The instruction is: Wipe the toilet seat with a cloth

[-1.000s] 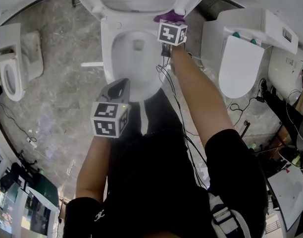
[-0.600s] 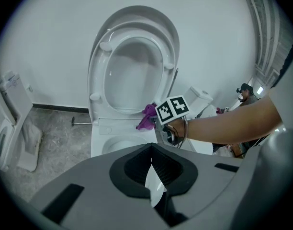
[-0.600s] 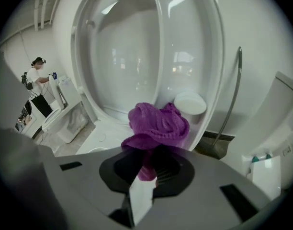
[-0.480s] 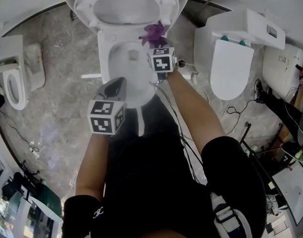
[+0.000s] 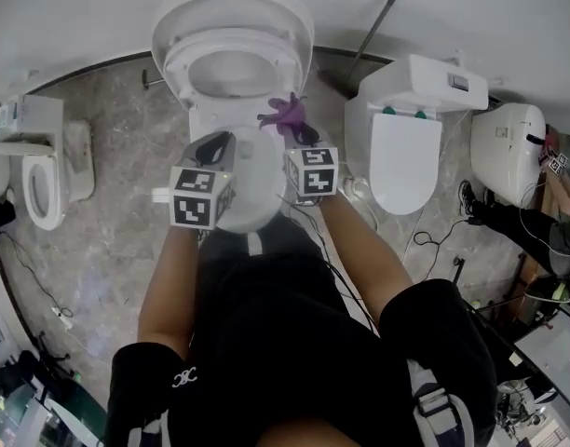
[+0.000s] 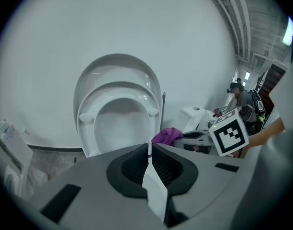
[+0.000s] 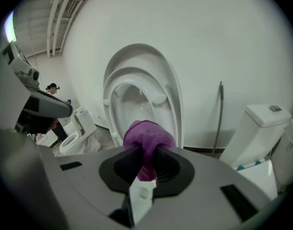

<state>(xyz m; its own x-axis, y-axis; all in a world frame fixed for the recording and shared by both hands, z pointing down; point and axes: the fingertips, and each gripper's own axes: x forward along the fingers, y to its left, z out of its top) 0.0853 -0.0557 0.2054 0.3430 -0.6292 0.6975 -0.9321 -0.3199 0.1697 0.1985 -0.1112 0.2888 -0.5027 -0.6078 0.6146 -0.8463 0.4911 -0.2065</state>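
Head view frames, set against the earlier ones, show both grippers lifted away from the toilet rim and drawn back toward the person. At the left, the left gripper (image 5: 218, 142) is seen closed, with nothing between its jaws. In the middle, the raised toilet seat (image 5: 178, 68) stands against its lid, above the open bowl (image 5: 252, 180), and is touched by neither gripper. Just to the right, the purple cloth (image 5: 285, 115) is pinched in the right gripper (image 5: 296, 134) and held clear of the porcelain. No wiping contact is being made, so a stroke is judged to have ended, with more of the seat possibly left to wipe.

One cloth and two grippers are counted. Three toilets are made out: the left toilet (image 5: 43, 180), the central one and the closed toilet (image 5: 406, 156). The white fixture (image 5: 508, 152) at far right cannot be identified.
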